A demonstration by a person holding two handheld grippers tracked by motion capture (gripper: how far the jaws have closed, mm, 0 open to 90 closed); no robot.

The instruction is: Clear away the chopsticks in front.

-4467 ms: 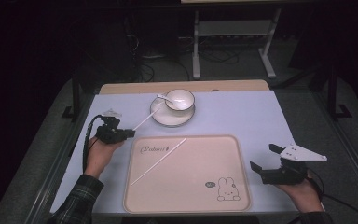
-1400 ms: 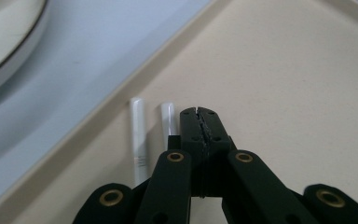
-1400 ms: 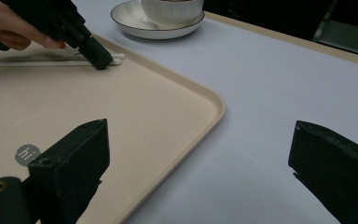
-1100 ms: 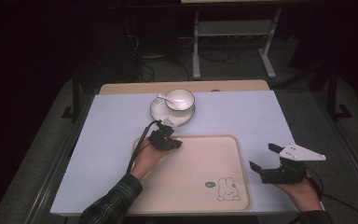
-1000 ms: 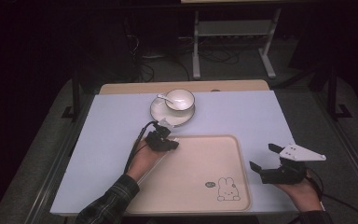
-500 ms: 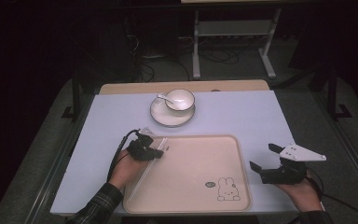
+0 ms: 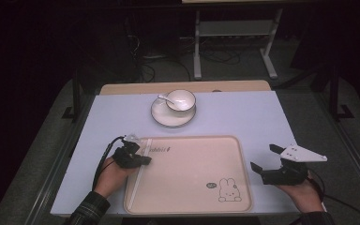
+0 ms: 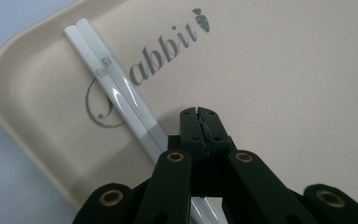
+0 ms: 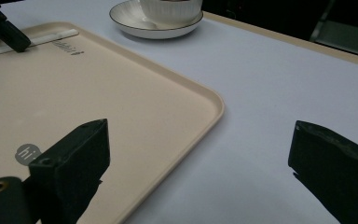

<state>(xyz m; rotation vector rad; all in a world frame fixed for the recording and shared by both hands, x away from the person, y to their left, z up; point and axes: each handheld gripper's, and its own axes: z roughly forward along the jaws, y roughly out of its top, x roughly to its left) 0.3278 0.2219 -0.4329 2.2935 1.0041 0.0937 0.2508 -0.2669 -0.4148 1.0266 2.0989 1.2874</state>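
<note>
While lying along the tray's [image 7: 187,206] left rim: chopsticks [image 8: 114,93] are pointing away from the person.
Left gripper [image 8: 199,114]: pressing together, empty.
Right gripper [image 9: 200,161]: hovering spread over bare table [image 7: 243,117].

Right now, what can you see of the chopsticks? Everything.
The chopsticks are a white, glossy pair, ceramic or plastic by the look, each with a small grey square-spiral mark near the blunt end. They lie flat, side by side and touching, on the beige tray along its left edge, crossing the start of the printed "Rabbit" word. The left claw, jaws closed, sits right beside them; the lower part of the pair runs under it, so contact there cannot be told.
</note>
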